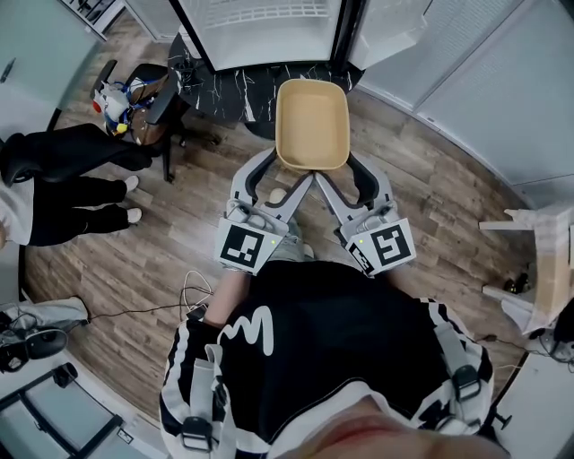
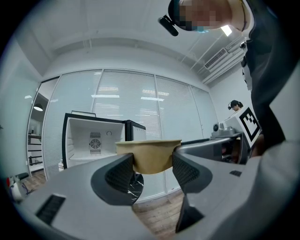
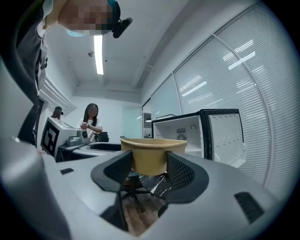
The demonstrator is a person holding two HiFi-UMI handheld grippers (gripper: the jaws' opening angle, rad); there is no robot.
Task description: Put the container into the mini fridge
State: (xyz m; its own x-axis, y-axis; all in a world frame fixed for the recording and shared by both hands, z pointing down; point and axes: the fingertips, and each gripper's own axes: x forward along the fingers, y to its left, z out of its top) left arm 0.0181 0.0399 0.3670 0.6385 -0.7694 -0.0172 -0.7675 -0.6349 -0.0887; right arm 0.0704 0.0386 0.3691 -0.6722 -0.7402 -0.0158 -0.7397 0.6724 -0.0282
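Two grippers in use: both are held in front of the wearer's body and meet at the near end of one container.
Far left, head view: a seated person's legs in dark trousers, well apart from the work.
Chair: a black chair loaded with mixed small items stands on the wooden floor, left of the fridge stand.
Left gripper: its jaws are closed on the container's wall at the near left corner. In the left gripper view, both ribbed pads touch the tan wall.
Container: a tan, open-topped tub with rounded corners, and nothing is seen inside it. It is carried level in the air above the floor, just in front of the fridge and outside it.
Mini fridge: the white interior is exposed and the door is swung wide. It sits on a black marble-patterned desk.
Right gripper: its jaws are clamped on the container's near right corner. In the right gripper view, the wall fills the gap between the pads.
Background, right gripper view: a standing person is at a distance.
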